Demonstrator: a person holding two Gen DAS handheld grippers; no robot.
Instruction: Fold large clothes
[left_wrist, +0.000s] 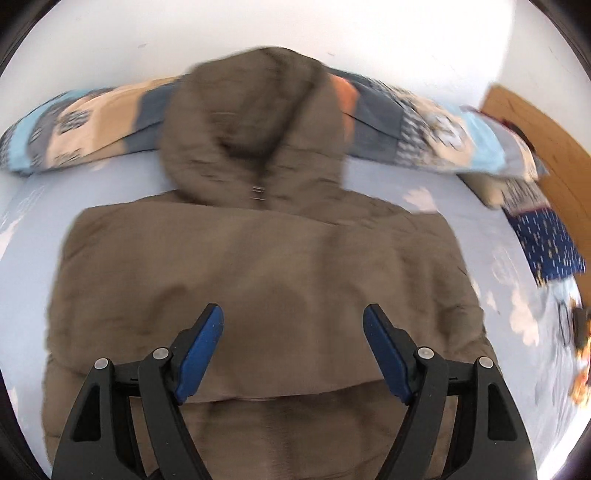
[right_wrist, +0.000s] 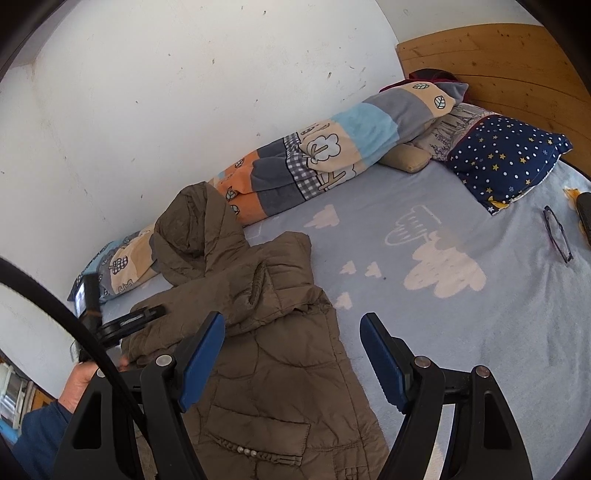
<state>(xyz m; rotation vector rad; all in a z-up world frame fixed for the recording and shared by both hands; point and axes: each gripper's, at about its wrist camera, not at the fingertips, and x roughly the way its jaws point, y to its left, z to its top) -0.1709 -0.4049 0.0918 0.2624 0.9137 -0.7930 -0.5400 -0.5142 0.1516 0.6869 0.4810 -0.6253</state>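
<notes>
A brown hooded puffer jacket lies flat on the light blue bed sheet, its hood toward the wall. Both sleeves seem folded over the body. My left gripper is open and empty, hovering over the jacket's middle. The left wrist view is motion-blurred. In the right wrist view the jacket lies at the lower left. My right gripper is open and empty above the jacket's right edge. The left gripper shows at the jacket's far side.
A rolled patchwork duvet lies along the white wall. A navy star pillow and a beige cushion sit by the wooden headboard. Glasses and a dark object lie on the sheet at the right.
</notes>
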